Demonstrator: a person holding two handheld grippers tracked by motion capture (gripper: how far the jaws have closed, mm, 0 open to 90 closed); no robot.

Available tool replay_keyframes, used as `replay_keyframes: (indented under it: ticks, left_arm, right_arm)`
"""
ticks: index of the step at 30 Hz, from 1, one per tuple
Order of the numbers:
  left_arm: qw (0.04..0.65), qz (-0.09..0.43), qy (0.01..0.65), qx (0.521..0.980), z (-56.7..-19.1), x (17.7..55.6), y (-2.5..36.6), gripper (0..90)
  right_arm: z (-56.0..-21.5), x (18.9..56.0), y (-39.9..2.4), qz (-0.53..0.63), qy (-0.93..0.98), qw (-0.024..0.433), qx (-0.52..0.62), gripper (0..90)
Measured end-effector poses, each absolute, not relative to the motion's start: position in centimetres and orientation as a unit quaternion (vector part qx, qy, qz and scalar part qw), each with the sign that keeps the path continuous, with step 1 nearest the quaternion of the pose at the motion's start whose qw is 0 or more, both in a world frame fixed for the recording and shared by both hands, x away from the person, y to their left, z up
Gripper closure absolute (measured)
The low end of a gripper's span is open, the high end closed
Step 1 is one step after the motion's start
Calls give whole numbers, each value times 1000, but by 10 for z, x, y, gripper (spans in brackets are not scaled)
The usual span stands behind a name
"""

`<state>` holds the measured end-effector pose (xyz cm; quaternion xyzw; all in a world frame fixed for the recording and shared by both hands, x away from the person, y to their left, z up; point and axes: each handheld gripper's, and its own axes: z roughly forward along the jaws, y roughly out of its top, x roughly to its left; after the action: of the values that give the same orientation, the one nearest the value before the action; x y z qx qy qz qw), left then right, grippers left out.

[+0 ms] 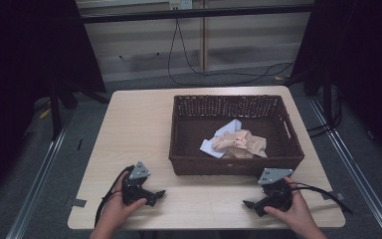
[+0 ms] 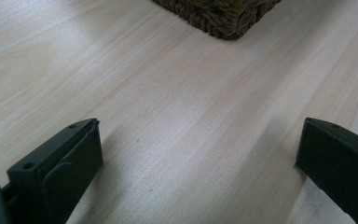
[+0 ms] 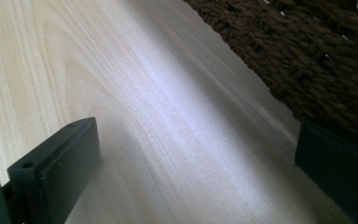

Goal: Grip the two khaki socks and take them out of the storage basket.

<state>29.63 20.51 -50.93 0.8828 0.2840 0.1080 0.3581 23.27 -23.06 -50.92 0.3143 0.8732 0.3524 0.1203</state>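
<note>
Both grippers sit low on the table (image 1: 129,124), near its front edge. Left gripper (image 1: 155,194) at lower left of the high view, jaws wide apart w/ nothing btwn them. Right gripper (image 1: 251,204) at lower right, jaws also released, empty, just beside the wicker basket (image 1: 189,139). Basket is centre-right; crumpled beige cloth (image 1: 241,142) and light blue cloth (image 1: 225,132) lie inside, touching.

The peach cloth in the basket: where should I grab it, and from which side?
Take the peach cloth on its raised crumpled folds near the middle, coming straight down from above: the basket walls block any side approach. It overlaps a pale blue cloth, so pinch high. The right gripper, jaws open, looks nearest.
</note>
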Motion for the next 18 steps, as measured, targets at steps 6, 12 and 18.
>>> replay_keyframes:
  ticks: [6, 12, 18]
  left_arm:
    - [358, 108, 284, 883, -509, 296, 205, 0]
    - [358, 108, 284, 883, -509, 296, 205, 0]
    - [357, 108, 284, 883, -509, 296, 205, 0]
  right_arm:
    - [-493, 233, -220, 290, 909, 98, 283, 57]
    - [-480, 238, -214, 221, 934, 66, 273, 53]
    - [-461, 242, -207, 196, 944, 42, 261, 70]
